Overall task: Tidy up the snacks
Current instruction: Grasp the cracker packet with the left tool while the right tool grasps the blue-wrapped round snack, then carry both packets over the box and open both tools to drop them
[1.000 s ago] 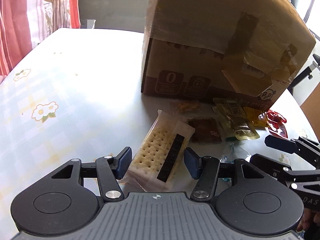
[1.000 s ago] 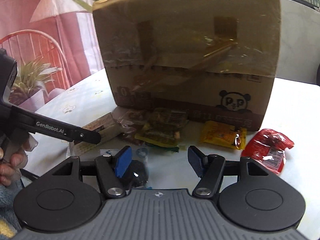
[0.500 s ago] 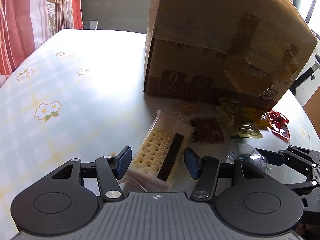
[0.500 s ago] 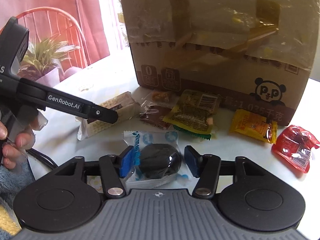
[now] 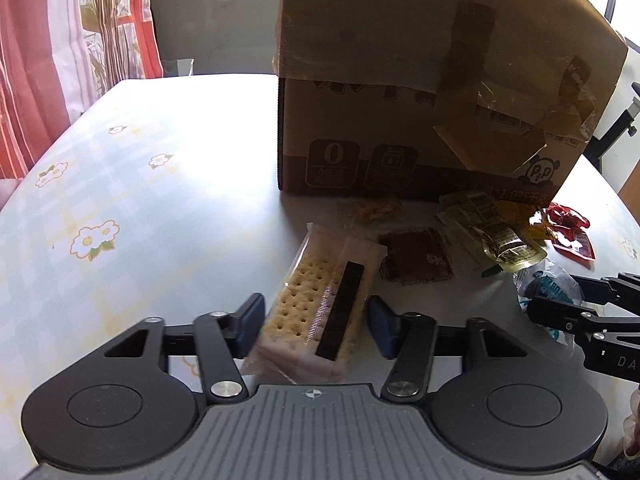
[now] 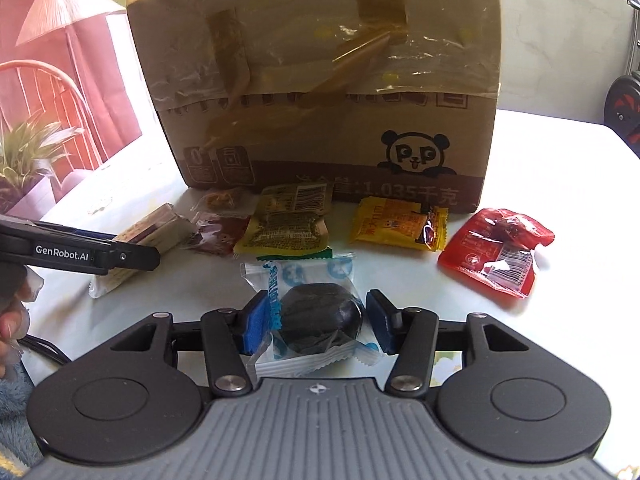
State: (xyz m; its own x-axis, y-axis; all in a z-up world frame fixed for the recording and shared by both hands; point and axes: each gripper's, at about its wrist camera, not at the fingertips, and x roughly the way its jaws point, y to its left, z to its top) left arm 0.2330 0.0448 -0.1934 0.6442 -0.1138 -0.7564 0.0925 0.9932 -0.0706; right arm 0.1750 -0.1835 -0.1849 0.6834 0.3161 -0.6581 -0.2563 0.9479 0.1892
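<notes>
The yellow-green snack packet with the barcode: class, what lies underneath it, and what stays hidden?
A green packet pokes out from under the front edge of the yellow-green snack packet. Only that thin strip shows; the rest, and anything else beneath, is covered.

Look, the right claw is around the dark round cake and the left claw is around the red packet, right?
Not quite. The left claw is around the cracker pack, not the red packet, which lies off to the right near the box; the left wrist view shows this. The right claw is indeed around the dark round cake.
</notes>
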